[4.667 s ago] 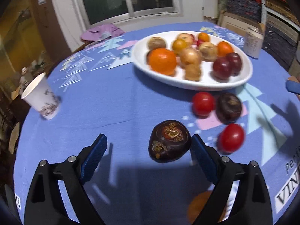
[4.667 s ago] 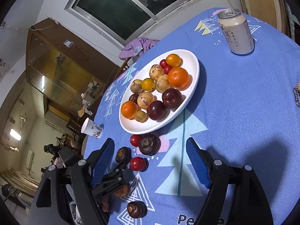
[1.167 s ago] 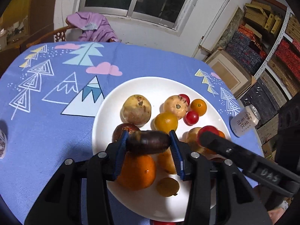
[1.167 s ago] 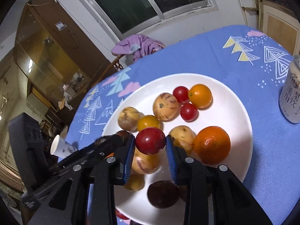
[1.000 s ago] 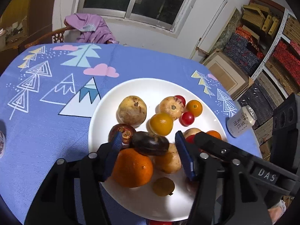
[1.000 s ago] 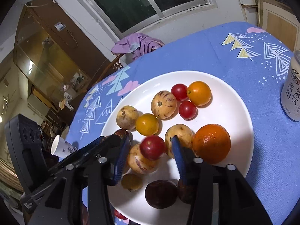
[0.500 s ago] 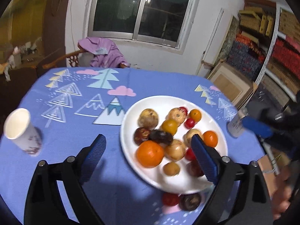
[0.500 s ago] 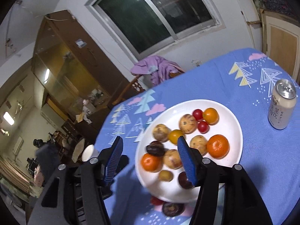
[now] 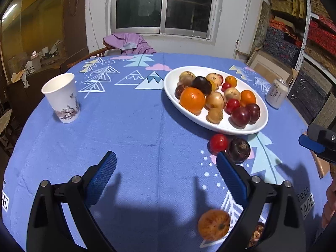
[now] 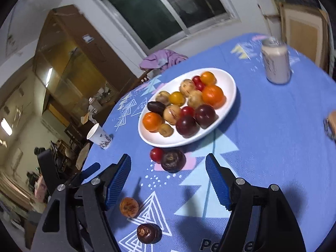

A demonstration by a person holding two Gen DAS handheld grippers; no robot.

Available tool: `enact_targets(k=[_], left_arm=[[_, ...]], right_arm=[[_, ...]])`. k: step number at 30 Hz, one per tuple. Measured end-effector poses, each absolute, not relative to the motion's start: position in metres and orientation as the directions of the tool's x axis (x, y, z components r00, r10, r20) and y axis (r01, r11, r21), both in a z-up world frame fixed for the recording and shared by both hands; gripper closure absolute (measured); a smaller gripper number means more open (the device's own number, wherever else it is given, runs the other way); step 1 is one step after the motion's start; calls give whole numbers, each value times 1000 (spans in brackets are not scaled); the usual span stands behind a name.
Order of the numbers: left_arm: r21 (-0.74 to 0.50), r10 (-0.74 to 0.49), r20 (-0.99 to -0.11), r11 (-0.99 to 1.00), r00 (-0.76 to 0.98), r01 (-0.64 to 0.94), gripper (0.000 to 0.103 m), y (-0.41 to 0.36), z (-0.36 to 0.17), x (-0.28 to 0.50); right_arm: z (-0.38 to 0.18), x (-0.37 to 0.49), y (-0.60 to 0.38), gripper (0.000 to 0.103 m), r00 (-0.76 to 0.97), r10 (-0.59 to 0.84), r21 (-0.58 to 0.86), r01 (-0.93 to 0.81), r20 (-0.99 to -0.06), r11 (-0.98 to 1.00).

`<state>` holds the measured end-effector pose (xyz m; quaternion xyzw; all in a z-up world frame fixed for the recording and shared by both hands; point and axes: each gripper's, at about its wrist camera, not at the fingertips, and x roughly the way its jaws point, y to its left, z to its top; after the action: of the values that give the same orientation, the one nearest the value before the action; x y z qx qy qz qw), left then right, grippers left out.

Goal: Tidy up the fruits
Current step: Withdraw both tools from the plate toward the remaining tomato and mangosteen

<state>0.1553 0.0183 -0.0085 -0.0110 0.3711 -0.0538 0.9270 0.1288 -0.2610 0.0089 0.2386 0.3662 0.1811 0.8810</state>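
A white plate (image 9: 168, 85) (image 10: 231, 84) holds several fruits, with a dark purple fruit (image 9: 202, 84) (image 10: 156, 107) on top. On the blue cloth in front of it lie a red tomato (image 9: 218, 143) (image 10: 156, 154) and a dark fruit (image 9: 239, 150) (image 10: 173, 160). Nearer lie an orange fruit (image 9: 213, 224) (image 10: 129, 207) and another dark fruit (image 10: 149, 233). My left gripper (image 9: 166, 178) is open and empty above the cloth. My right gripper (image 10: 168, 180) is open and empty, just short of the dark fruit; its blue tip shows in the left wrist view (image 9: 310, 143).
A paper cup (image 9: 62, 98) (image 10: 99, 136) stands on the table's left side. A drink can (image 9: 276, 94) (image 10: 275, 62) stands right of the plate. A chair with purple cloth (image 9: 128, 42) is behind the table. Shelves and boxes line the right wall.
Both grippers let go of their fruits on the plate, opened wide and pulled back toward the table's near side. The dark fruit and the red fruit now lie among the plate's fruits.
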Motion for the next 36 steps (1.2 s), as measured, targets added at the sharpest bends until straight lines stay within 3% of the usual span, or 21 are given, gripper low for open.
enact_targets(k=[10, 22, 30, 36], left_arm=[[7, -119, -712, 984, 692, 176, 9, -26, -23, 186], [63, -71, -730, 983, 680, 171, 7, -39, -36, 210], [17, -64, -762, 993, 645, 119, 5, 4, -36, 204], [-152, -170, -737, 985, 654, 85, 5, 35, -28, 198]], right_arm=[[-3, 136, -284, 29, 629, 546, 652, -81, -553, 754], [-3, 139, -282, 26, 617, 552, 656, -76, -561, 751], [-7, 140, -281, 26, 610, 553, 657, -70, -568, 751], [-5, 137, -281, 26, 614, 556, 655, -81, -560, 751]])
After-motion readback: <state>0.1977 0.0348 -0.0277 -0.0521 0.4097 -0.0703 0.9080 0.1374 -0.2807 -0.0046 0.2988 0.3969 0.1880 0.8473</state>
